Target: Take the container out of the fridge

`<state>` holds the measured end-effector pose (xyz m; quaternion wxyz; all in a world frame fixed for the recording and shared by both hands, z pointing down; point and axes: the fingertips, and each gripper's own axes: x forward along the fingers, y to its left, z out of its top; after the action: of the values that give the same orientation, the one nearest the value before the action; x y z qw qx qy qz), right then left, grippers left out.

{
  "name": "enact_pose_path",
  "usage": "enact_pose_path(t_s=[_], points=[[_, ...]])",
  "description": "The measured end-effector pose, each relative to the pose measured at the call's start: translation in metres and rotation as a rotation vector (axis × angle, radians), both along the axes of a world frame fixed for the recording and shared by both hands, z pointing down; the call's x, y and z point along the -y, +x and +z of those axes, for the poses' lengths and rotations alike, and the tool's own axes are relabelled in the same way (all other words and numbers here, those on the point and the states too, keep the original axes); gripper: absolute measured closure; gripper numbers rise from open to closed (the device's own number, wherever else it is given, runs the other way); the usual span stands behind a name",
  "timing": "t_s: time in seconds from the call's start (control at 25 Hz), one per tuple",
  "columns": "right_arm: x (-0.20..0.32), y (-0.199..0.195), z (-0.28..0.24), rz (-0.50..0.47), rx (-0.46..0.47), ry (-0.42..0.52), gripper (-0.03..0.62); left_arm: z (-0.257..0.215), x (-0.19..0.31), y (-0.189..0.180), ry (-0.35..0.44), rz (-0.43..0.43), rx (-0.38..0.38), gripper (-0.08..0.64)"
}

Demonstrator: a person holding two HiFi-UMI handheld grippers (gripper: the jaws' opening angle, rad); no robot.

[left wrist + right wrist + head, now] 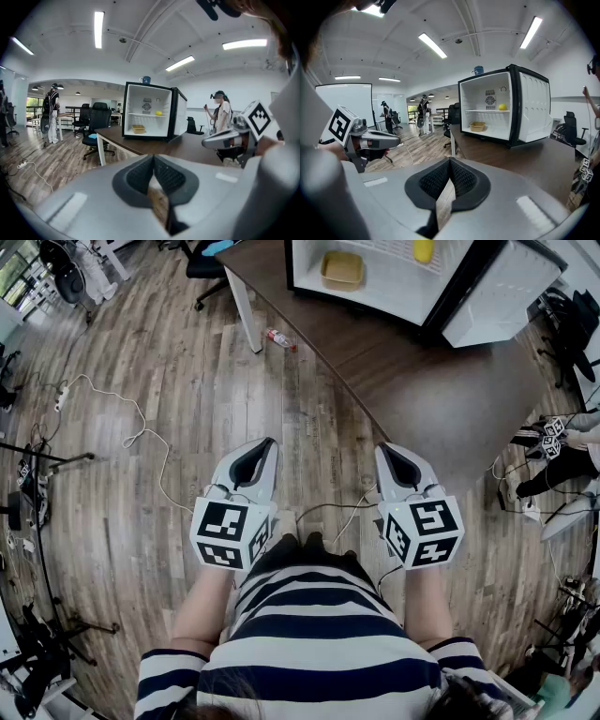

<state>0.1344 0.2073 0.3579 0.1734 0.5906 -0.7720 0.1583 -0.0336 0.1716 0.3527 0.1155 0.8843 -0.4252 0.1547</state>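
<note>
Standing short of the dark desk (412,381), a person in a striped top (309,634) holds both tools at waist height, side by side, tipped a little downward over the wood floor (169,381). The left gripper (265,444) and right gripper (382,448) each have their jaws pressed together, with nothing between. Their cubes (225,532) carry only black-and-white square markers. The tan container (342,270) sits on the bottom of the open fridge (450,310) on the desk, well apart from both grippers, below a small yellow thing (424,249) on the shelf.
</note>
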Motion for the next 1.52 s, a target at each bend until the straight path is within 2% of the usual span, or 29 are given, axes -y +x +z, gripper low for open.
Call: enact_pose_path(t_s=[0.2, 0.56, 1.2, 1.52], points=[[0.026, -0.011, -0.001, 0.001, 0.031, -0.001, 0.6, 0.002, 0.024, -0.009, -0.006, 0.001, -0.007, 0.56], [0.056, -0.03, 0.004, -0.018, 0.011, -0.032, 0.6, 0.01, 0.052, -0.022, -0.027, 0.012, -0.009, 0.56], [0.088, -0.065, -0.016, -0.02, -0.024, 0.018, 0.598, -0.004, 0.083, -0.058, 0.018, 0.012, -0.026, 0.56], [0.105, -0.095, -0.018, -0.058, -0.022, 0.033, 0.544, -0.004, 0.093, -0.086, 0.027, 0.008, -0.02, 0.56]])
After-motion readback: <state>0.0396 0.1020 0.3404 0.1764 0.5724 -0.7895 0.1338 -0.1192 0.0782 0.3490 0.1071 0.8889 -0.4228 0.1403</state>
